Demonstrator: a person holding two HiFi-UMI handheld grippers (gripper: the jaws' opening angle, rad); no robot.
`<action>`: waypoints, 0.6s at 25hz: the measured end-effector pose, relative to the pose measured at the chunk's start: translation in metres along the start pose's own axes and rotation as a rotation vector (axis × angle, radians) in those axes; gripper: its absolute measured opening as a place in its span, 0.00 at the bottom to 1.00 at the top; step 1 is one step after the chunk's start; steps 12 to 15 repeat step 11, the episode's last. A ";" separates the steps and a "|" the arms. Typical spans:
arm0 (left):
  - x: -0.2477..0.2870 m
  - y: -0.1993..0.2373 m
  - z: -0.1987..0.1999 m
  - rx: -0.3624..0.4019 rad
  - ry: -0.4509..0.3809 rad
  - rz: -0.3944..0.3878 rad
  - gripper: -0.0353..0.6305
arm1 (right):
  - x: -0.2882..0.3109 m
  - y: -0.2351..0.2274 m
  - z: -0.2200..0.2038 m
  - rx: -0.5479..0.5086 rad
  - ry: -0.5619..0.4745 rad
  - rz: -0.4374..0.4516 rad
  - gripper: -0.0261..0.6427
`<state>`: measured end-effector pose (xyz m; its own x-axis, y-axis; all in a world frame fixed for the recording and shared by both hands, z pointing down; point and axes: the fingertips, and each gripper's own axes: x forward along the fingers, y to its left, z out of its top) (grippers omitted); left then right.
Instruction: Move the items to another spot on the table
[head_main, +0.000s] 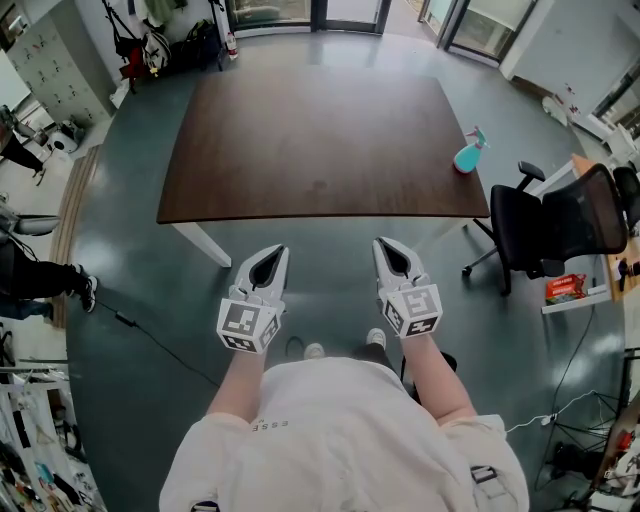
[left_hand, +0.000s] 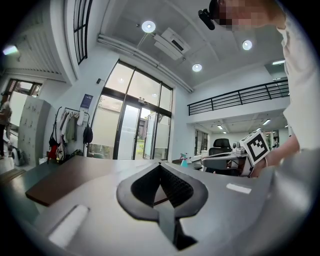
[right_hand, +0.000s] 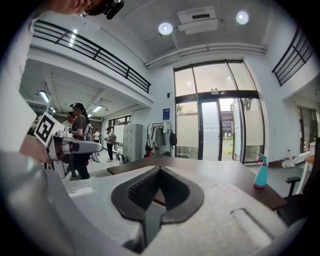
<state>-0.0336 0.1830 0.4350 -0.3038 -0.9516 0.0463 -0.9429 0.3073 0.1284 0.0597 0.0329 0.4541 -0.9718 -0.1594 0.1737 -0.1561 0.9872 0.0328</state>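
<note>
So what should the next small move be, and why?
Probably reach the right claw toward the spray bottle, opening it on the way. The bottle is the only item on the table, near its right edge; that claw is the nearer, shut, empty and short of the table.

The counter (head_main: 320, 140) top is open across nearly its whole width, so a gripper could pass over it from anywhere along the near edge. Only 1 thing stands there: a spray bottle (head_main: 467, 153), upright at the right edge, well apart from both grippers. The left gripper (head_main: 271, 254) and right gripper (head_main: 389, 246), jaws together, are just short of the near edge. A chair (head_main: 545, 225) crowds the counter's near right corner. The floor (head_main: 130, 240) on the left is open.
</note>
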 end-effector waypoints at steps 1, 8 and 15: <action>0.001 0.000 0.000 -0.001 0.000 0.002 0.08 | 0.000 -0.001 0.001 -0.005 0.001 0.000 0.03; 0.001 0.001 -0.001 -0.006 0.001 0.001 0.08 | 0.002 0.000 0.003 -0.020 -0.002 -0.003 0.03; 0.004 0.001 -0.004 -0.006 0.005 0.001 0.08 | 0.004 -0.001 0.001 -0.018 0.000 -0.003 0.03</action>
